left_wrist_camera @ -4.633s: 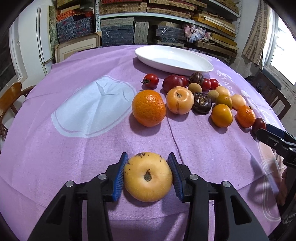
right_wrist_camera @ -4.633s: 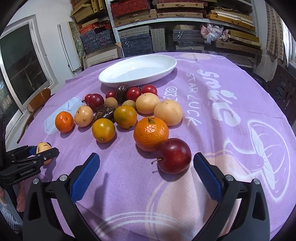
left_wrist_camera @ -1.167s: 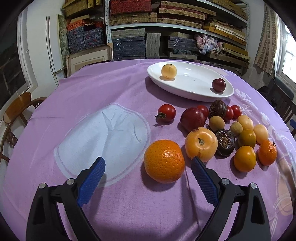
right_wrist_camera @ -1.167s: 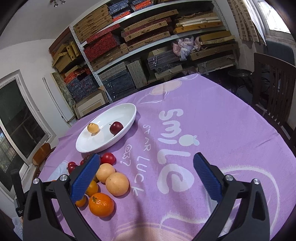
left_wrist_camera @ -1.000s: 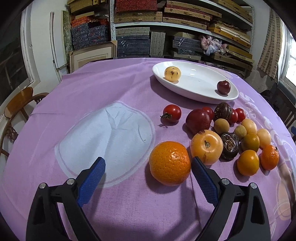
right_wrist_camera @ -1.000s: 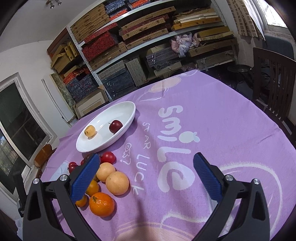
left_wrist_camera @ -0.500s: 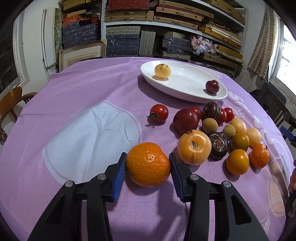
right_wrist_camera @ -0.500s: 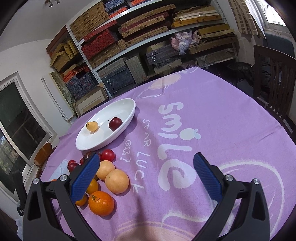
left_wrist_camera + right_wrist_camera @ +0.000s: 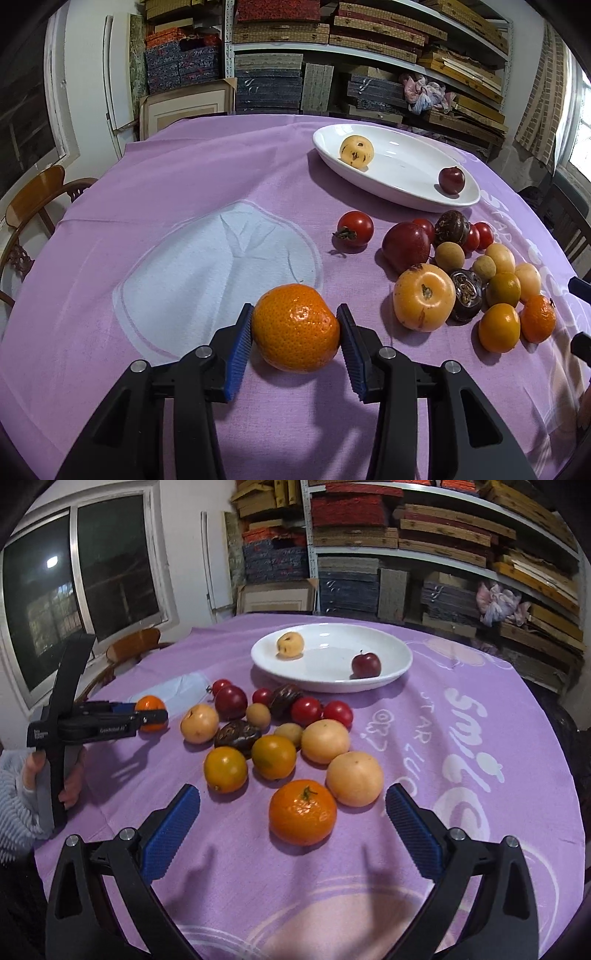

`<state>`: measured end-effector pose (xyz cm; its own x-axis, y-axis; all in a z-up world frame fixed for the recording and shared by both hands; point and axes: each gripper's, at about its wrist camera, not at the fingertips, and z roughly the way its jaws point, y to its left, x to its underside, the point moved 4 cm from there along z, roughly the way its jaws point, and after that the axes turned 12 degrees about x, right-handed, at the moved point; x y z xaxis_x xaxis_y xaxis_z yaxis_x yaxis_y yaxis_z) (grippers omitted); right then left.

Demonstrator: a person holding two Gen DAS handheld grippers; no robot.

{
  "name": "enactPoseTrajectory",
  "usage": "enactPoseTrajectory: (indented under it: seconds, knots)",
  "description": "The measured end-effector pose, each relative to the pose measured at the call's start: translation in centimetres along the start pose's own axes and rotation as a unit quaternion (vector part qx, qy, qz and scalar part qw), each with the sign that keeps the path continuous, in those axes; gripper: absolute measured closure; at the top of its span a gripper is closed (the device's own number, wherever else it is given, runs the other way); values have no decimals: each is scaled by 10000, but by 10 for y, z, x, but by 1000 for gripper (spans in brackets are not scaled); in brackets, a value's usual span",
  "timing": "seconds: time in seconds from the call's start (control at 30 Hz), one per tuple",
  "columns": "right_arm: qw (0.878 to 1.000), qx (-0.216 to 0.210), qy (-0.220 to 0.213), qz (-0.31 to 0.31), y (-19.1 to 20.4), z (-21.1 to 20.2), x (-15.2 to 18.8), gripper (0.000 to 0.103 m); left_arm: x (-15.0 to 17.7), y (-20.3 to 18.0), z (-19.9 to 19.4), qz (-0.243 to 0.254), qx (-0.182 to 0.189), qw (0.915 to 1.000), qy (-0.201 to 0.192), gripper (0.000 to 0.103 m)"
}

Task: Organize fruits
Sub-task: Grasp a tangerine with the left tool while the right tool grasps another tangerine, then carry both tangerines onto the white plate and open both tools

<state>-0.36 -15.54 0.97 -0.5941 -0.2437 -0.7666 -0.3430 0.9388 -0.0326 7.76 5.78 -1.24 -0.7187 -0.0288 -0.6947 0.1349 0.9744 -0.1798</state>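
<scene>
My left gripper (image 9: pixel 295 314) is shut on a large orange (image 9: pixel 295 326) that rests on the purple tablecloth (image 9: pixel 184 177). The right wrist view shows that gripper (image 9: pixel 149 716) from the side, at the far left, with the orange (image 9: pixel 149 703) between its pads. My right gripper (image 9: pixel 291 797) is open. A smaller orange with a green stem (image 9: pixel 303 812) lies on the cloth just beyond its fingertips, untouched. The white dish (image 9: pixel 399 166) (image 9: pixel 332 653) at the back holds a yellow fruit (image 9: pixel 356 152) and a dark red plum (image 9: pixel 451 180).
Several loose fruits (image 9: pixel 443 266) (image 9: pixel 273 731) lie in a cluster between the dish and the grippers. A person's hand (image 9: pixel 70 775) grips the left gripper's handle. A wooden chair (image 9: pixel 33 195) stands left of the table, packed shelves (image 9: pixel 369 55) behind it.
My left gripper has shut on the large orange that lay ahead of it. The right gripper, still open, has swung left and rolled, and now faces the fruit cluster.
</scene>
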Motion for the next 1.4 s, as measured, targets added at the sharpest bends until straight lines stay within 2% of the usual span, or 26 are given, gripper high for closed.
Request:
enactPoseTrajectory:
  seconds: [0.07,0.1,0.13,0.2,0.37,0.4,0.43,0.63,0.93,1.07,1.13,1.23,1.4]
  knots:
    - [9999,-53,120,-43,4,4,3,6,0,-2,0,53,-9,10000,7,57]
    - [9998,-56,160,-54,5,6,4,11,1,-3,0,66,0,10000,9,57]
    - [9997,-74,214,-65,6,8,5,22,1,-4,0,77,3,10000,12,57]
    - [9991,-95,410,-66,6,17,8,35,2,-4,0,84,2,10000,14,57]
    - [9983,18,576,-123,7,27,12,39,2,-5,0,100,14,9999,17,57]
    - [9982,17,593,-126,7,28,12,45,2,-6,1,113,21,9999,21,57]
    - [9981,2,602,-103,6,28,12,56,2,-6,1,123,30,9999,26,57]
    - [9966,-130,810,28,3,36,12,56,3,-9,3,137,79,9998,84,58]
    - [9970,-117,742,211,-2,36,11,57,5,-11,4,140,219,9996,110,58]
    - [9977,-207,533,371,-9,26,6,57,1,-16,-6,226,181,9995,-156,58]
    - [9973,-228,444,531,-16,21,1,57,-8,-21,-13,272,204,9989,-315,58]
    - [9971,-191,351,643,-24,16,-17,57,-34,-36,-11,490,229,9981,-280,58]
    - [9986,144,218,457,-26,27,-78,57,-87,-69,12,751,288,9962,-344,58]
